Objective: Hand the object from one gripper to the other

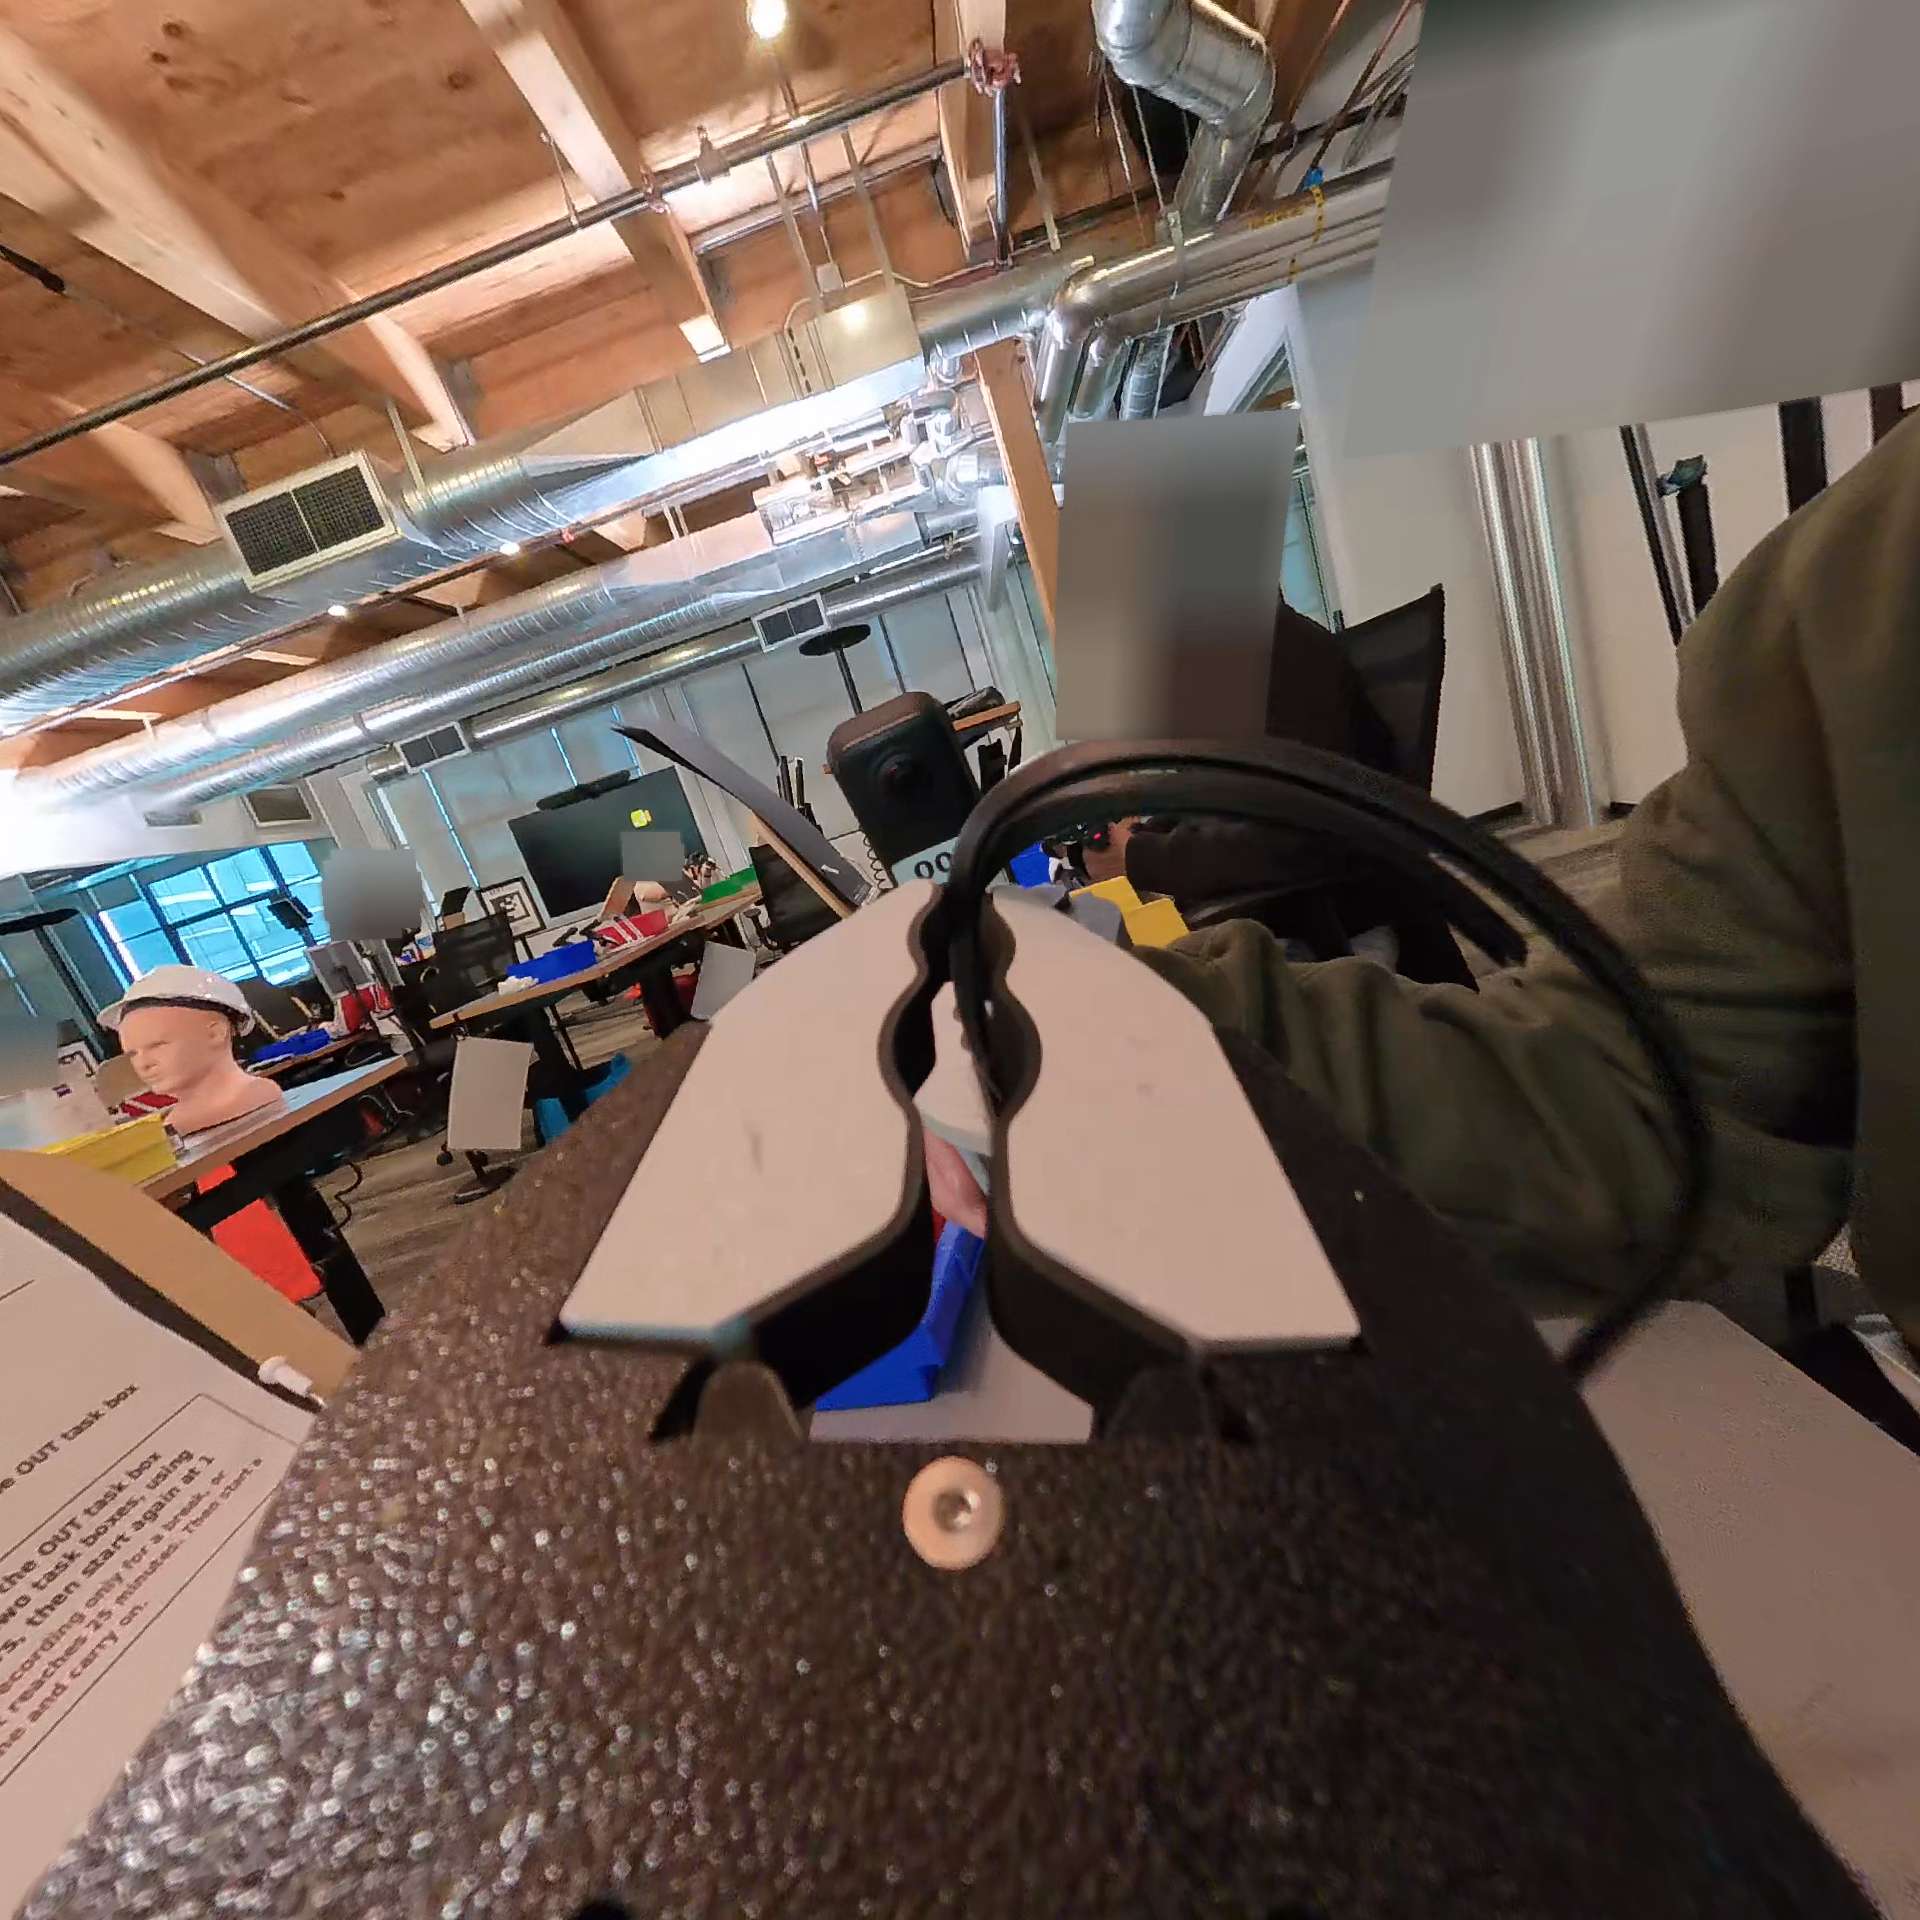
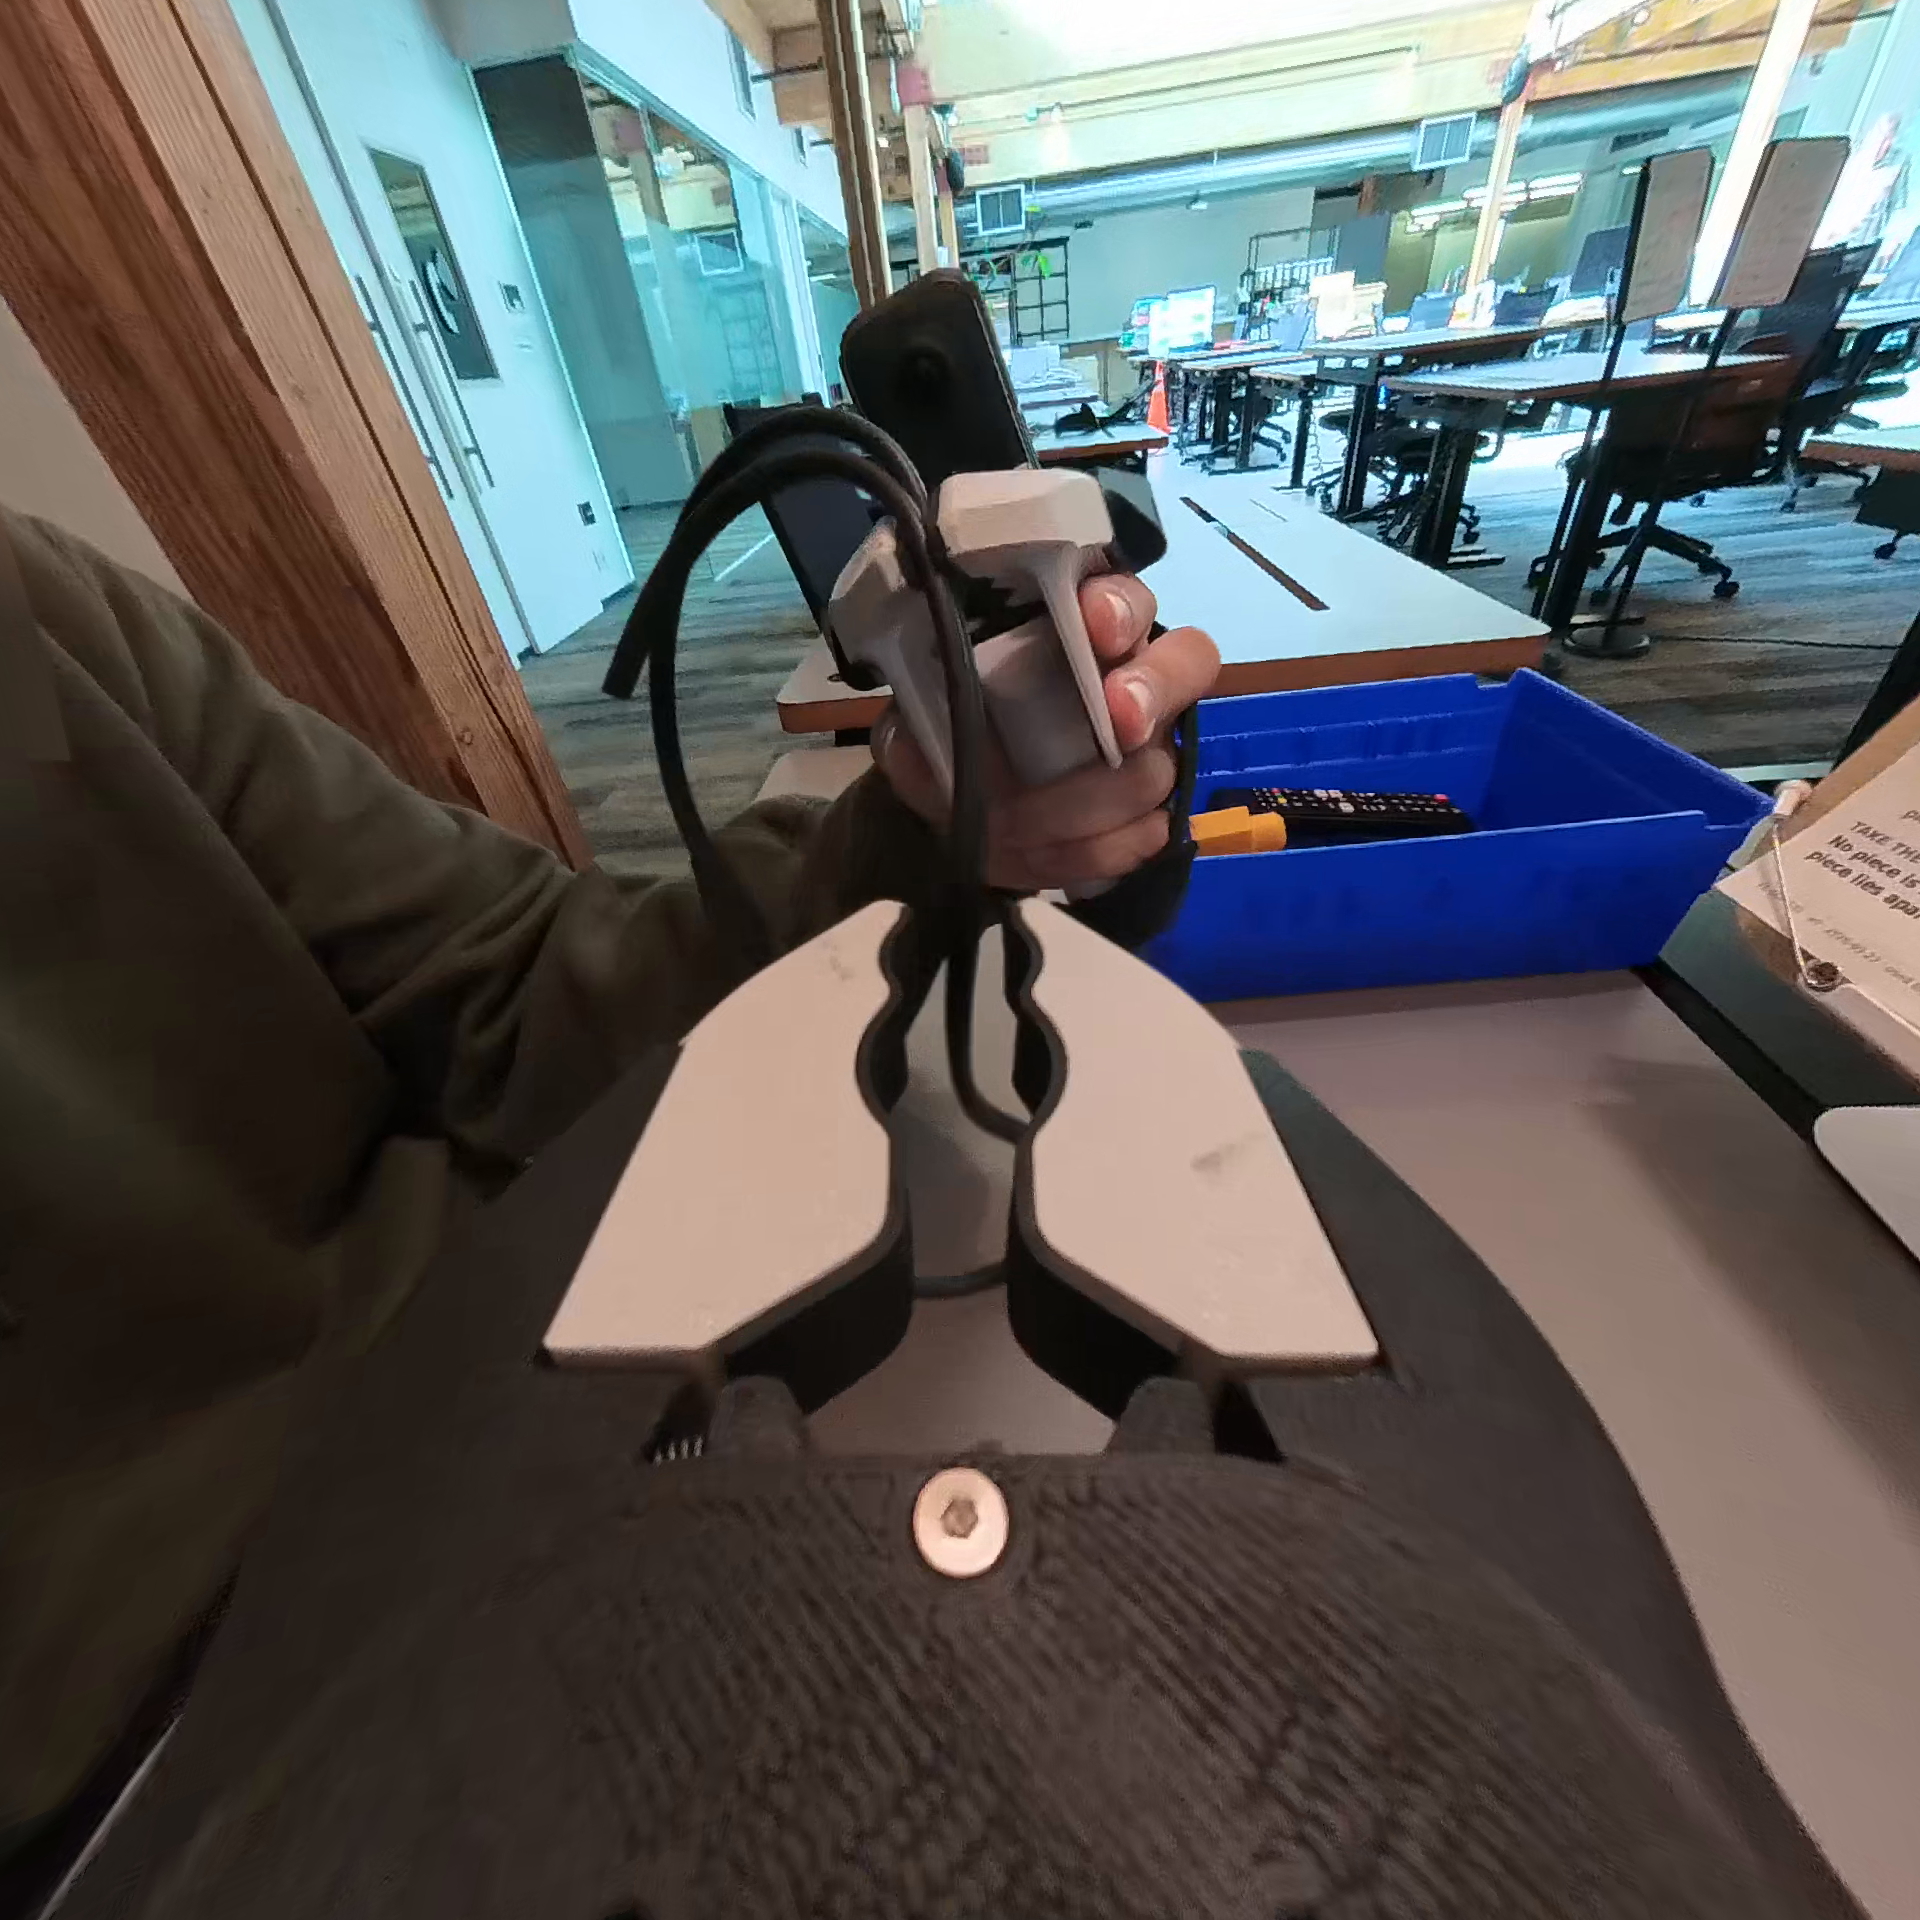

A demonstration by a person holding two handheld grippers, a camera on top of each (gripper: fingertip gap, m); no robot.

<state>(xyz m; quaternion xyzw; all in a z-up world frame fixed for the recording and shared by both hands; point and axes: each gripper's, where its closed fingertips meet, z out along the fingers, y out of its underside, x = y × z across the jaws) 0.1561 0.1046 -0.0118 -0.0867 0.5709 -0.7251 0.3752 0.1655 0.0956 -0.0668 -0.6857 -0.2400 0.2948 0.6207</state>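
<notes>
Both grippers are on the cable (image 2: 961,790) at once, so I judge this as mid-handover. Left gripper (image 1: 961,935): jaws pressed nearly together at the tips, pinching black cable strands that rise out and arc over to the right in a big loop. Right gripper (image 2: 961,940): jaws also drawn close at the tips, cable strands running down between them; the tips seem to touch the cable, but how firm the grip is I cannot tell.

In the right wrist view the left gripper shows farther off, held in a hand (image 2: 1060,769), cable running between its grey fingers (image 2: 894,623), loops sticking out to the left. Cable is in the air above the table (image 2: 1507,1195), not resting on it. Blue bin (image 2: 1455,831) sits far right on the table, a remote (image 2: 1351,810) and a yellow connector (image 2: 1236,831) inside. Paper sheet (image 2: 1860,862) at the right edge. Green sleeve (image 2: 260,883) at left.

Next move, as I read it: one gripper must spread its jaws while the other keeps its pinch, then the two pull apart. Which one gives and which one takes cannot be told. Risk: loose loops may snag on the releasing fingers, so back off straight and slow.
</notes>
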